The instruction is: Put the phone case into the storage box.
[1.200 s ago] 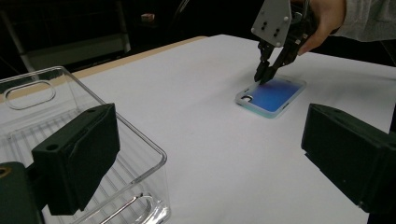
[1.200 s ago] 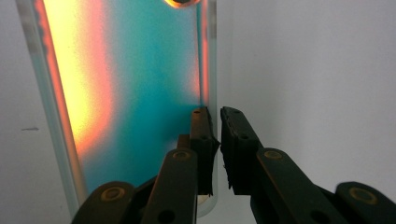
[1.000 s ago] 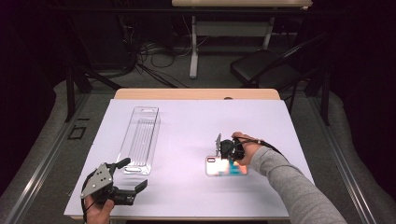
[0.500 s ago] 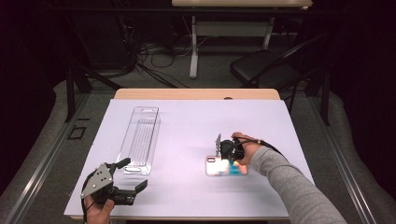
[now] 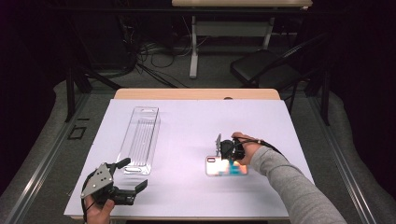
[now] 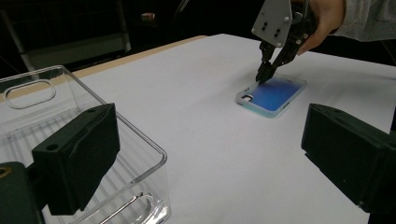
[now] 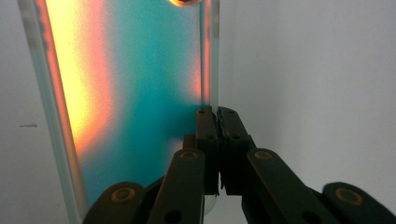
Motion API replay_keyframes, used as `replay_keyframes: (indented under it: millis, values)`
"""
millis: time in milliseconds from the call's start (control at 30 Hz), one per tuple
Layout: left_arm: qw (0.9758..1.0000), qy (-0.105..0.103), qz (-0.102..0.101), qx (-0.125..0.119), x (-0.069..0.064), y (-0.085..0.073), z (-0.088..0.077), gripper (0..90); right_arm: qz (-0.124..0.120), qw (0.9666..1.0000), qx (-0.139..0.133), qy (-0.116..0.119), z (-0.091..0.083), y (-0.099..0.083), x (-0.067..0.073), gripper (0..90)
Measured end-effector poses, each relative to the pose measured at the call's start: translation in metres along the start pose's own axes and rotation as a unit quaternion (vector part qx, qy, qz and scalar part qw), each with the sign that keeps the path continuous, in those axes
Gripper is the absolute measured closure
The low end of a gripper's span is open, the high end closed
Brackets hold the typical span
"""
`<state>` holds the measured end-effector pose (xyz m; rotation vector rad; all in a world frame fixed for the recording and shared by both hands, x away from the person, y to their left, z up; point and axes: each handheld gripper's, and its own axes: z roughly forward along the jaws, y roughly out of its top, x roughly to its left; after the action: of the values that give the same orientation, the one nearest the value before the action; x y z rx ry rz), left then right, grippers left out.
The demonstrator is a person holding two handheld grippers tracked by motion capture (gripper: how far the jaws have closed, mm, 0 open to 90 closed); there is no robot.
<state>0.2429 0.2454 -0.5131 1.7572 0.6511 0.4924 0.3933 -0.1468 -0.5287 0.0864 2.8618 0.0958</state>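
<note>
A clear-rimmed phone case (image 5: 233, 169) with an iridescent blue, teal and orange back lies flat on the white table, right of centre. My right gripper (image 5: 222, 160) points down at its far left edge, jaws shut on the case's clear rim (image 7: 214, 70). In the left gripper view that gripper (image 6: 260, 77) pinches the far edge of the case (image 6: 275, 94). My left gripper (image 5: 134, 173) rests at the table's near left with its jaws open and nothing between them, and they (image 6: 210, 158) point toward the case.
A long clear plastic bin (image 5: 140, 137) lies on the left half of the table, its near end (image 6: 70, 154) right beside my left jaw. The white sheet (image 5: 196, 121) covers a wooden table; a chair and cables lie beyond its far edge.
</note>
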Motion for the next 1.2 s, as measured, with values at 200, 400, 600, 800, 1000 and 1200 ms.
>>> replay_keyframes:
  millis: [200, 400, 600, 800, 1000, 1200]
  values:
    - [1.0, 0.001, -0.001, 0.0, 0.0, -0.0001, 0.0, 4.7, 0.002, 1.0, -0.002, 0.002, 0.0, -0.0003, -0.0002, 88.8]
    - [1.0, 0.001, 0.0, 0.0, -0.0001, -0.0001, 0.0001, 4.7, 0.0, 1.0, -0.002, 0.001, 0.0, -0.0003, -0.0001, 88.8]
    - [1.0, 0.001, -0.001, 0.0, 0.0001, -0.0002, 0.0001, 4.7, 0.005, 1.0, -0.002, 0.004, -0.0002, -0.0006, -0.0005, 89.0]
    - [1.0, 0.001, -0.001, 0.001, 0.0002, -0.0001, 0.0001, 4.7, 0.004, 1.0, -0.003, 0.006, -0.0003, -0.0007, -0.0016, 89.1]
    - [1.0, 0.003, -0.002, 0.001, 0.0001, -0.0002, -0.0001, 4.7, 0.005, 1.0, -0.003, 0.008, -0.0004, -0.0009, -0.0019, 89.2]
    - [1.0, 0.001, -0.001, 0.0, 0.0002, -0.0002, 0.0001, 4.7, 0.011, 0.9999, -0.004, 0.013, -0.0006, -0.0016, -0.002, 89.3]
